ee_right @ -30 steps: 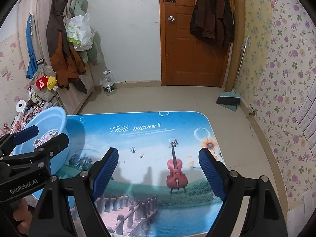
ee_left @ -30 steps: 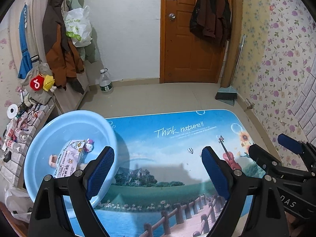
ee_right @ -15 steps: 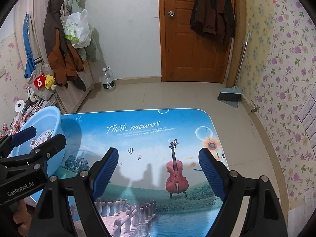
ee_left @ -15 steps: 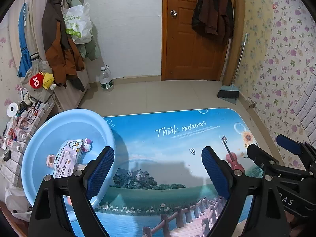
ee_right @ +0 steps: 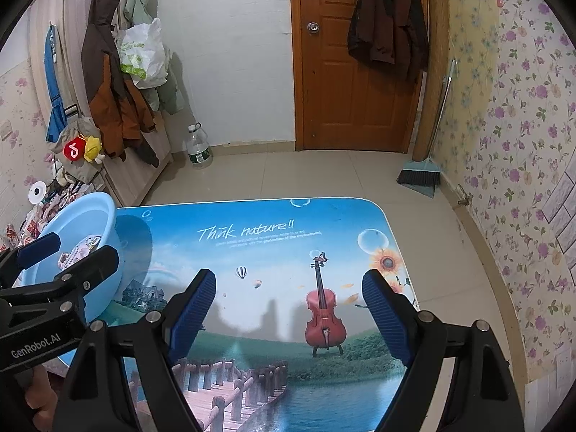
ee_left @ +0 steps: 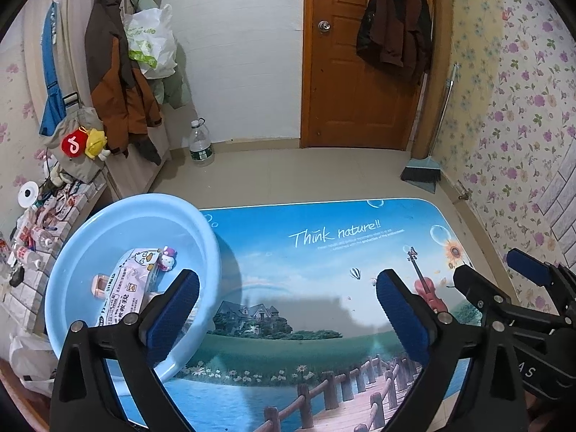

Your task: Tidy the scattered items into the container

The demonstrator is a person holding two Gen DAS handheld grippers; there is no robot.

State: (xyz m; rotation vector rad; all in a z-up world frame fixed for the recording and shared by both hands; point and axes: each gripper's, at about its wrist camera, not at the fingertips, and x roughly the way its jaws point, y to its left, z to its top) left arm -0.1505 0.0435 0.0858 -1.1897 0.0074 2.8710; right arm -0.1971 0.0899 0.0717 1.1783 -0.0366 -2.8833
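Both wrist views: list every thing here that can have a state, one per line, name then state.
left gripper: open, nothing between the pads, jaws just widened.
right gripper: open, empty.
blue basin: upright on the table's left end, holding items.
printed packet: lying inside the basin.
small toy figure: in the basin, beside the packet.
door: closed.
water bottle: upright on the floor.

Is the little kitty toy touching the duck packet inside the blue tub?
Touching. The left wrist view shows the kitty toy resting right against the duck packet's upper corner, no gap, inside the blue tub.
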